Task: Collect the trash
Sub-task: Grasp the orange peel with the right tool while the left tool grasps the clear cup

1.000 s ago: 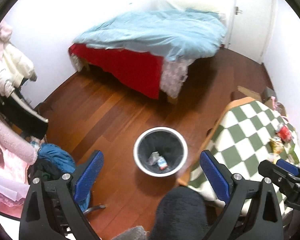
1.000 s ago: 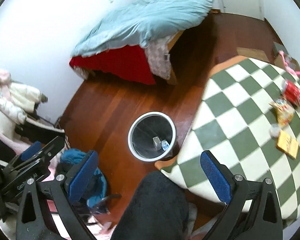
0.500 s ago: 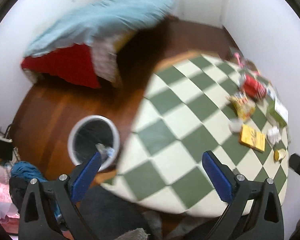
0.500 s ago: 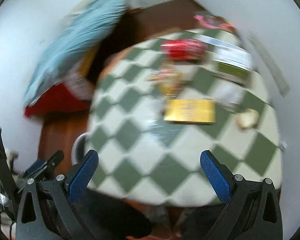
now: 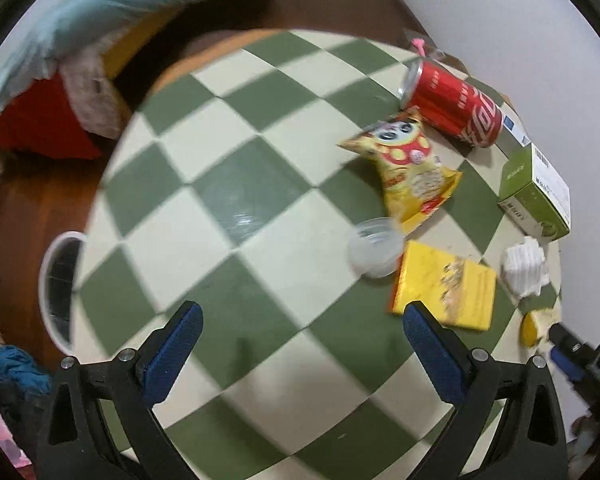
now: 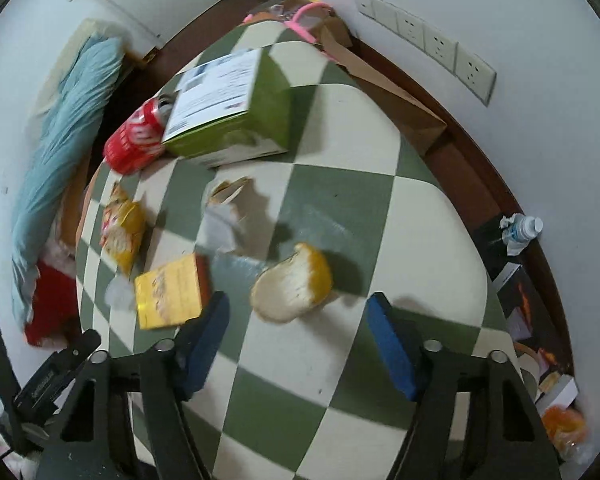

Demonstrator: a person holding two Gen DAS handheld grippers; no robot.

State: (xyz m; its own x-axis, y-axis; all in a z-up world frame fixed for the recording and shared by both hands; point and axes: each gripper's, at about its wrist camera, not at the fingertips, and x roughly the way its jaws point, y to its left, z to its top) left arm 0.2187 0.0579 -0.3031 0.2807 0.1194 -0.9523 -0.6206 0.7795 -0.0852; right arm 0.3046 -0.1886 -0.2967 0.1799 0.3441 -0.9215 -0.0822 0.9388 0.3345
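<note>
A: Right wrist view first: the right gripper (image 6: 298,322) hangs over the checkered table (image 6: 340,184), jaws spread wide with nothing between them. An orange peel (image 6: 294,290) lies on the cloth just ahead of the gap.

B: And left of the peel?

A: A flat yellow box (image 6: 170,294), close by the left blue pad. Past it there is a crumpled white tissue (image 6: 220,226), a yellow snack bag (image 6: 122,230), then a green carton (image 6: 232,108) with a red cola can (image 6: 136,140) lying on its side against it.

B: What does the left wrist view give?

A: The left gripper (image 5: 300,334) is also spread and empty, above bare checks. The yellow box (image 5: 446,286) sits just beyond its right pad, a clear plastic cup (image 5: 374,248) touching the box's corner. Farther on are the snack bag (image 5: 404,168) and the can (image 5: 454,110).

B: The bin?

A: The trash bin (image 5: 56,280) stands on the floor, partly hidden by the table's left edge.
</note>
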